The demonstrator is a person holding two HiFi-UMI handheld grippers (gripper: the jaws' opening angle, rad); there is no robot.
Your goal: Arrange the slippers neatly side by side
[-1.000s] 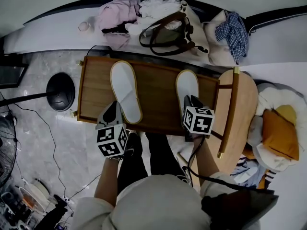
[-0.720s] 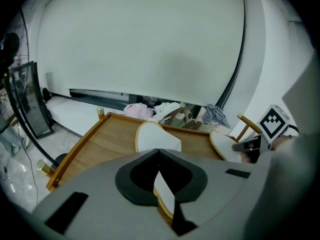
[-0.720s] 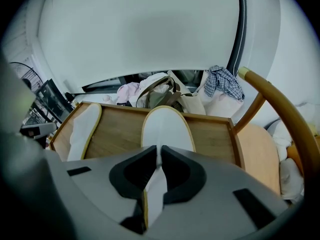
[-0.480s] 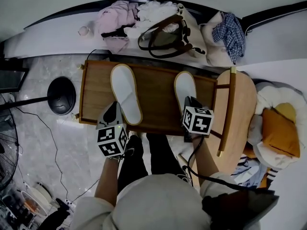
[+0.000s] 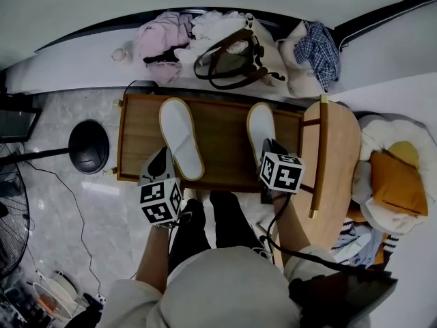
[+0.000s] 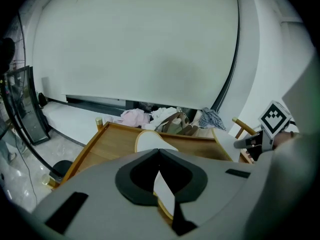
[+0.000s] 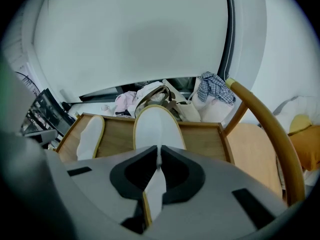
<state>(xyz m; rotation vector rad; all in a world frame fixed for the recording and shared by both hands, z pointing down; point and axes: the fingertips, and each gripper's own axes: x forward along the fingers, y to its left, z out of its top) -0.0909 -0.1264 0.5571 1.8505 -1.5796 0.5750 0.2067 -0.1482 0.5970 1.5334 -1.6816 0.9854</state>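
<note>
Two white slippers with tan rims lie toes away from me on a low wooden table (image 5: 140, 125). The left slipper (image 5: 181, 139) (image 6: 148, 141) is angled slightly; my left gripper (image 5: 162, 161) (image 6: 159, 152) is shut on its heel edge. The right slipper (image 5: 262, 124) (image 7: 156, 129) sits near the table's right end. My right gripper (image 5: 268, 146) (image 7: 159, 156) has just been closing, and its jaws now pinch that slipper's heel. The left slipper (image 7: 90, 134) also shows in the right gripper view, a wide gap of wood away.
Behind the table lie a tote bag (image 5: 235, 57), pink clothes (image 5: 160, 36) and a checked cloth (image 5: 321, 43). A wooden chair (image 5: 331, 156) stands close on the right, with an orange cushion (image 5: 392, 183) beyond. A black stand base (image 5: 89, 145) sits left on the floor.
The head view has shifted a little. Both grippers stay at the slippers' heels; the right one with its slipper has edged slightly upward.
</note>
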